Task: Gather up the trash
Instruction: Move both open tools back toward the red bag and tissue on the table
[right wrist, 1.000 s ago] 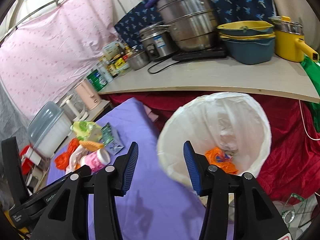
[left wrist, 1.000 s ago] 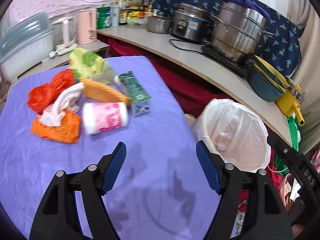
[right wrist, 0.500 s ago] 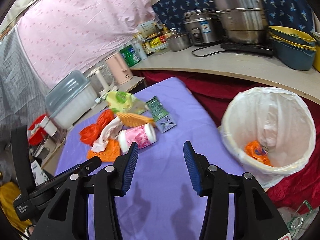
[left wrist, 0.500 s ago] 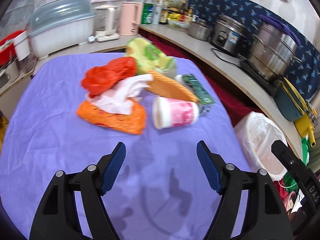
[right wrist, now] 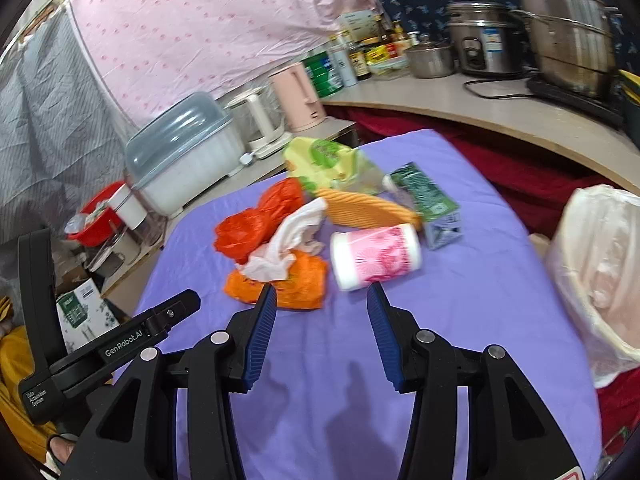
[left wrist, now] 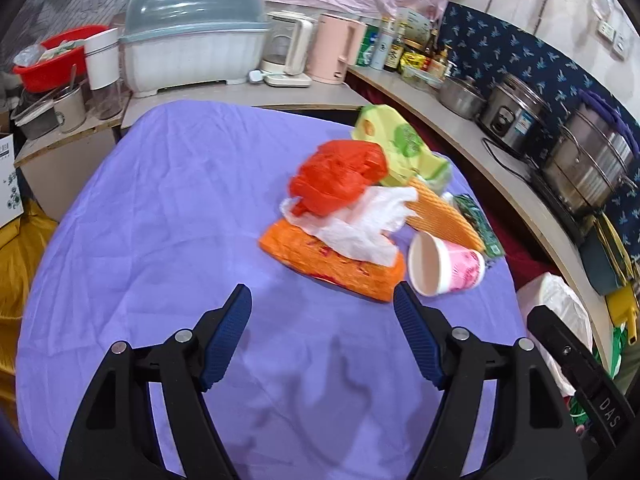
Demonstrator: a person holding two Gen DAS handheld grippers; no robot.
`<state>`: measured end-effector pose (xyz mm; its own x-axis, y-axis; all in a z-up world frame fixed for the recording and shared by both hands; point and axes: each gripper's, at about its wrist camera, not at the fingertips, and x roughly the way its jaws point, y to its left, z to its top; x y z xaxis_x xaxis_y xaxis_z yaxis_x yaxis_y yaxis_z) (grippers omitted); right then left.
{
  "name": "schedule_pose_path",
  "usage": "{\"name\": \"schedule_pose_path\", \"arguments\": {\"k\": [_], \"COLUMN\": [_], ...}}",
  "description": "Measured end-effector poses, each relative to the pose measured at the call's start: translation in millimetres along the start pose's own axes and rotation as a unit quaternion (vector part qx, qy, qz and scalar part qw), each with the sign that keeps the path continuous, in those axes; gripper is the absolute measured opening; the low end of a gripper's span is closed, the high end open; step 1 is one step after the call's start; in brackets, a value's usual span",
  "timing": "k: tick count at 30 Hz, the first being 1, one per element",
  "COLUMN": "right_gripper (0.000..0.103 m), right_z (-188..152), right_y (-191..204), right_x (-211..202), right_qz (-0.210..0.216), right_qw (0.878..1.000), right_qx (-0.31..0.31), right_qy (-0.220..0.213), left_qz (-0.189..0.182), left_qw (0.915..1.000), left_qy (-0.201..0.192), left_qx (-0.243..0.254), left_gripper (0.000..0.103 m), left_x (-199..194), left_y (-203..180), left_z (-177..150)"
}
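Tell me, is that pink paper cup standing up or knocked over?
Knocked over. The pink paper cup lies on its side on the purple tablecloth, its open mouth facing sideways; it looks empty inside.

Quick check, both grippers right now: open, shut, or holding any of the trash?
Left gripper: open, nothing between its jaws, above the purple cloth.
Right gripper: open, holding nothing, short of the pink paper cup.

A purple cloth (left wrist: 160, 248) covers the table, with a curved pale counter (right wrist: 500, 114) behind it. A pink dotted curtain (right wrist: 192, 36) and a dark blue patterned fabric (left wrist: 532, 64) hang along the wall. Kettles, pots and bottles crowd the counter.
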<state>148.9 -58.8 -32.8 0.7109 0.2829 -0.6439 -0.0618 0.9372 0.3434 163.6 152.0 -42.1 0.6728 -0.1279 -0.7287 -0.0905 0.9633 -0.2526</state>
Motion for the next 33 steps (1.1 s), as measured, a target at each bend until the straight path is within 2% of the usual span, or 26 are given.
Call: {"name": "schedule_pose_path", "arguments": {"k": [8, 15, 22, 25, 27, 33], "right_gripper": [0.044, 0.044, 0.039, 0.024, 0.006, 0.003], "right_z": [9.3, 14.3, 20.3, 20.0, 18.7, 10.5], "right_y": [36.4, 50.5, 57.4, 55.2, 51.5, 39.6], "right_x": [66.6, 116.4, 152.8, 163.0, 163.8, 134.8], "right_qz": [0.036, 0.025, 0.012, 0.011, 0.014, 0.035], "right_qw": [0.998, 0.998, 0.997, 0.996, 0.996, 0.997], "right_qx": [-0.013, -0.023, -0.034, -0.032, -0.028, -0.017], "right_qy": [0.042, 0.060, 0.069, 0.077, 0.081, 0.073], "left_qz": [0.020, 0.031, 0.029, 0.026, 0.023, 0.017], "left_qw": [0.9994, 0.9983, 0.9981, 0.9980, 0.9980, 0.9982], "left_qy": [-0.001, 0.008, 0.021, 0.026, 0.028, 0.034], "left_qx": [-0.030, -0.049, -0.051, -0.050, -0.052, -0.046], "left_gripper": [0.070, 0.070, 0.070, 0.070, 0.070, 0.070], "left_x": [11.5, 29.9, 44.5, 48.6, 50.5, 49.4], "left_y": [40.7, 66.8, 71.4, 69.9, 69.5, 61.0], "left_z": [12.3, 18.9, 19.7, 19.1, 18.8, 14.1]}}
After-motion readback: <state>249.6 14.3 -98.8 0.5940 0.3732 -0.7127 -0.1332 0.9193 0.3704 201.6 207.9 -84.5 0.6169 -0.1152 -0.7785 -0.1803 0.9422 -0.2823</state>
